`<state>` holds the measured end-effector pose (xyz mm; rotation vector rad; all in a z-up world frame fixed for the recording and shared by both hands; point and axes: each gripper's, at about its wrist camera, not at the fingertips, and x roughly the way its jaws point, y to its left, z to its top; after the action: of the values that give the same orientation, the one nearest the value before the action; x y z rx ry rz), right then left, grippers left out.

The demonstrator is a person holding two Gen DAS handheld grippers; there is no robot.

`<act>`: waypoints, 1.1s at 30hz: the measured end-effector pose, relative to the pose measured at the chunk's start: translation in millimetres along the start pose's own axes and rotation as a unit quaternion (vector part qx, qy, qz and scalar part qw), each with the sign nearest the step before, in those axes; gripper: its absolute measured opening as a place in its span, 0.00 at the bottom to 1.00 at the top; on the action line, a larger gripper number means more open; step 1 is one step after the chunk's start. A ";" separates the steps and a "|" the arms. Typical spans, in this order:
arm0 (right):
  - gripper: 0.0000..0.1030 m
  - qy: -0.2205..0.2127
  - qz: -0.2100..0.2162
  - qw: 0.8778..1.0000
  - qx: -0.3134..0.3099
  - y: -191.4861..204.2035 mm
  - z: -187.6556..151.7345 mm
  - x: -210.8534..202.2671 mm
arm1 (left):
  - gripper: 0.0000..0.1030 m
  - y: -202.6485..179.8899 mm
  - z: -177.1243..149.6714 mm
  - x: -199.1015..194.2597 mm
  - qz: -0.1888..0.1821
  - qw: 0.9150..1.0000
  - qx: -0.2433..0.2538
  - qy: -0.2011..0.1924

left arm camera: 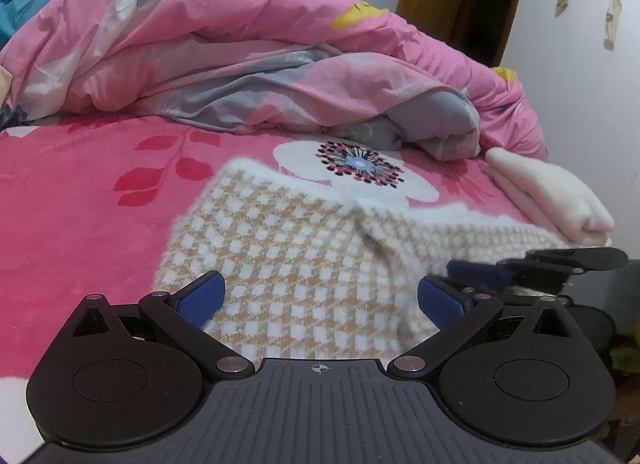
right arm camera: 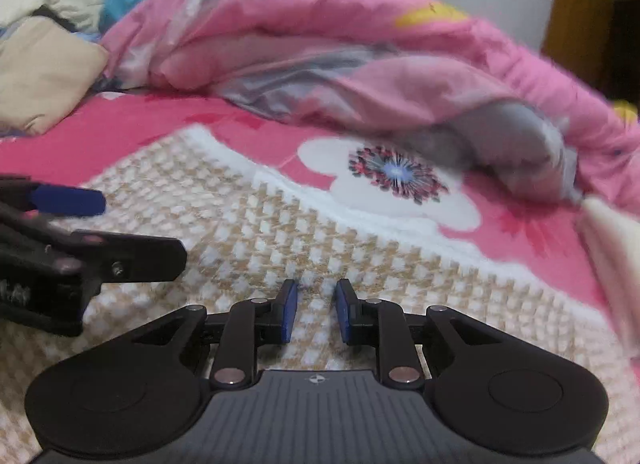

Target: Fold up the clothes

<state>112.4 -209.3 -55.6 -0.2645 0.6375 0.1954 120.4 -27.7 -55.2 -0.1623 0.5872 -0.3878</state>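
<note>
Lying partly folded on the bed [left arm camera: 80,204], the checked sweater [left arm camera: 288,264] awaited more folds; left claw [left arm camera: 320,300] gaped empty, right claw [right arm camera: 316,312] hovered narrowly parted, gripping nothing.

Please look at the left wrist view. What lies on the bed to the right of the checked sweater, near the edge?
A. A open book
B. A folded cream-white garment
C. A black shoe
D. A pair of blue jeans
B: a folded cream-white garment rests on the pink bedspread just beyond the checked sweater.
</note>
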 end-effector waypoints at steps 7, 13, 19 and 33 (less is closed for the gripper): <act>0.16 -0.018 -0.023 0.999 0.029 -7.9 5.9 -53.7 | 1.00 1.2 0.2 0.1 -0.002 1.000 -0.001 0.003; 0.16 0.019 -0.038 0.998 0.035 -11.3 -24.2 -33.4 | 1.00 -0.9 -2.4 1.1 0.003 1.000 0.005 0.002; 0.16 -0.015 -0.028 0.998 0.045 -5.1 -6.1 -85.2 | 1.00 -0.3 -3.8 0.0 0.002 1.000 0.004 0.000; 0.17 -0.017 -0.050 0.997 0.057 7.3 -55.6 -85.3 | 1.00 -42.0 -8.6 -2.9 -0.003 0.996 0.087 0.015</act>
<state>12.2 -227.5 -47.9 -0.1812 0.5976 0.0673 100.3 -65.3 -50.0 0.0083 0.5800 -0.4465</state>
